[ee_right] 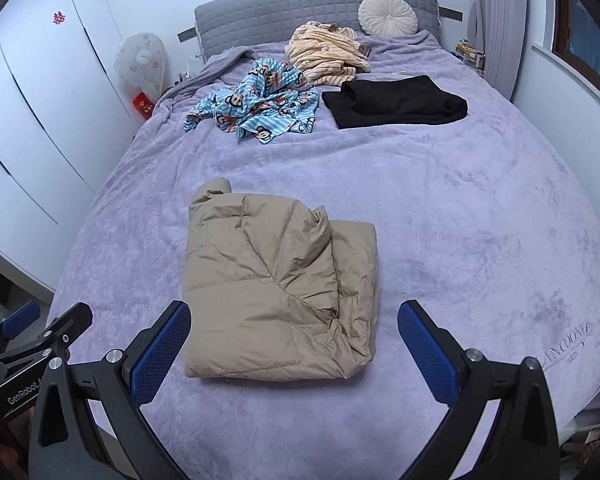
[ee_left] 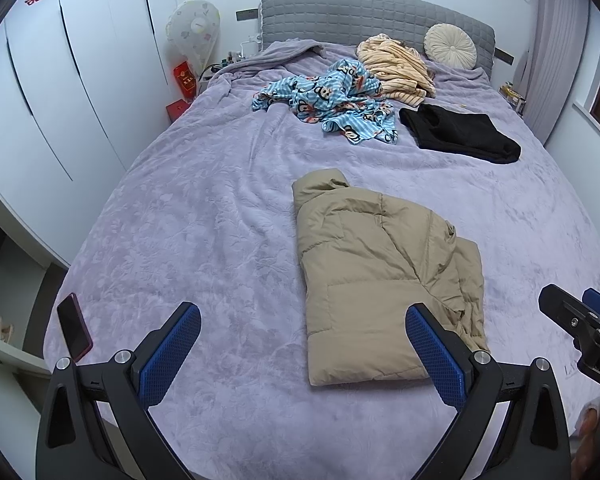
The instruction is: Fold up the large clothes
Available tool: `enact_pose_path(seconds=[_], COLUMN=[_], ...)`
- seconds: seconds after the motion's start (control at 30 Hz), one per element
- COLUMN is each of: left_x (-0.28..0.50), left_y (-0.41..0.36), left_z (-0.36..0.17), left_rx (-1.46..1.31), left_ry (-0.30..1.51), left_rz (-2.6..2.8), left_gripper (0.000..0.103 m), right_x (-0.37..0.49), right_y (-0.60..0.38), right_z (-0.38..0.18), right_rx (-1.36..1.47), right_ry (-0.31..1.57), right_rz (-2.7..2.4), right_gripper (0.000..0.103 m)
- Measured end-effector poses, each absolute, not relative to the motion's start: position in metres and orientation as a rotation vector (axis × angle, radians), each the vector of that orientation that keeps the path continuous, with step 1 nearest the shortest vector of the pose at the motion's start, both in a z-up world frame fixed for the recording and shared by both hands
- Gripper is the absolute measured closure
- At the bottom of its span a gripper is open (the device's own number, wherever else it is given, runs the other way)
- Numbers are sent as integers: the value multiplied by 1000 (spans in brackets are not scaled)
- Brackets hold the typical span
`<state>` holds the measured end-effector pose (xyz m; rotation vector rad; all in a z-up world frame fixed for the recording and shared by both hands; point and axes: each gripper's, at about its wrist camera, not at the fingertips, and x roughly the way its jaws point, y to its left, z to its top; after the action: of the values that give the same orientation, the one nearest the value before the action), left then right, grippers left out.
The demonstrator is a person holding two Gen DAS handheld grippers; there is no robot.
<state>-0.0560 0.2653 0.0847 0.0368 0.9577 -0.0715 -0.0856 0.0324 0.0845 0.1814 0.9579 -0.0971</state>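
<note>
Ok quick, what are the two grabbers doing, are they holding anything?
Left gripper: open, holding nothing, above the bed.
Right gripper: open, holding nothing, over the near edge of the folded jacket.

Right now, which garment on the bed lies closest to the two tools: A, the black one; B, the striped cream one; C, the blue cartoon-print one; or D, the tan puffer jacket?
D: the tan puffer jacket lies folded just ahead of both open tools, the others farther back.
</note>
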Motion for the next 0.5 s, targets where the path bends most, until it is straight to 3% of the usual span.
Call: enact_pose_path(seconds=[0.5], left_x=[-56], left_y=[265], left_z=[85], left_rx=[35], left_ry=[960], left_rz=[-71], left_gripper=[1], right_x=[-86], right_y=[34], right_z=[85], right_rx=[181], right_ry=[958], right_rz=[-98], right_gripper=[0])
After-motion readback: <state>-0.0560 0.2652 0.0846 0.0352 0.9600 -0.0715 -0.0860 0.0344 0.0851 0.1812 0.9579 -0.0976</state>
